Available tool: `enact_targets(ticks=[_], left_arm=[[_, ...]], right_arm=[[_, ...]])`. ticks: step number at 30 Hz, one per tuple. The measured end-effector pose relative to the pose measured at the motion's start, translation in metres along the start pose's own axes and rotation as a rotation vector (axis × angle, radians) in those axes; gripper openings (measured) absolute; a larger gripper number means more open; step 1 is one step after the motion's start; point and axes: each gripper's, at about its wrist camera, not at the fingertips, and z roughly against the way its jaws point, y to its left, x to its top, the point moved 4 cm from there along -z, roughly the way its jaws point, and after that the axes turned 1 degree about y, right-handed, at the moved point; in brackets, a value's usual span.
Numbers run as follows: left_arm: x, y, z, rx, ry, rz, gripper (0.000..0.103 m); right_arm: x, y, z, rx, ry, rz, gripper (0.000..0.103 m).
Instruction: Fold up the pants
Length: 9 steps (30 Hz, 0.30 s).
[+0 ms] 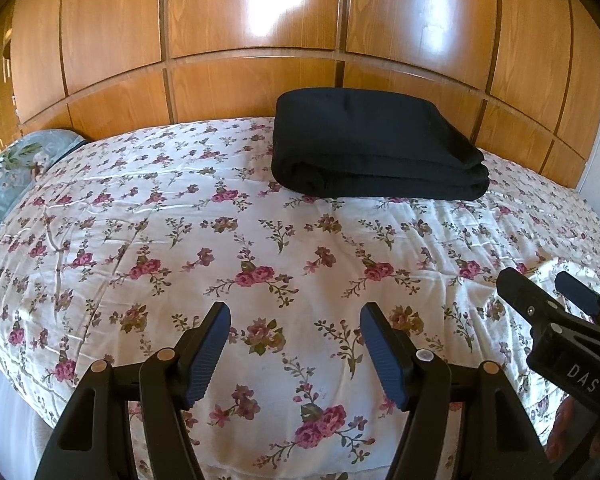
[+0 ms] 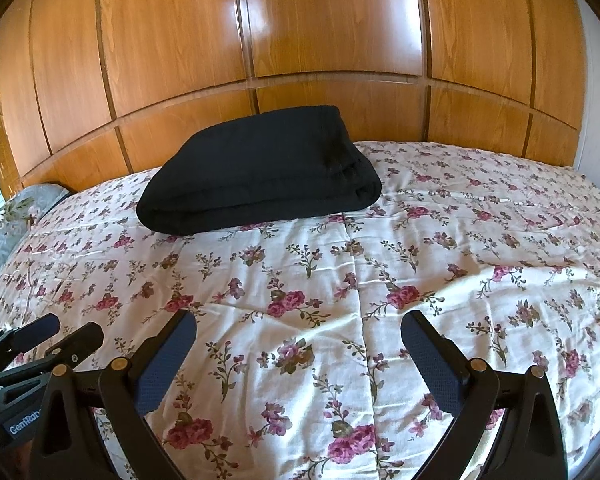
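Looking from the left tool (image 1: 294, 346), fingers spread and empty, black pants (image 1: 376, 146) lie folded near the bed's (image 1: 100, 208) far edge. From the right tool (image 2: 298, 354), likewise spread and empty, folding looks finished.

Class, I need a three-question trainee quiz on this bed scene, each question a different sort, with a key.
1. True or false: the black pants lie spread flat and unfolded.
2. Multiple choice: the left tool is A) shut on the pants, B) open and empty, C) gripping the bedspread.
3. Short answer: what stands behind the bed?

Key
1. False; they lie folded in a bundle.
2. B; the right tool is open and empty too.
3. A wooden panelled wardrobe.
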Motion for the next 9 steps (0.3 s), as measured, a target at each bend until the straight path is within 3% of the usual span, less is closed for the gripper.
enact_targets(ticks=[9], left_arm=[[0.0038, 0.0008, -0.0075, 0.003, 0.01, -0.008, 0.068]], right_arm=[[0.0031, 0.0025, -0.0046, -0.006, 0.003, 0.011, 0.103]])
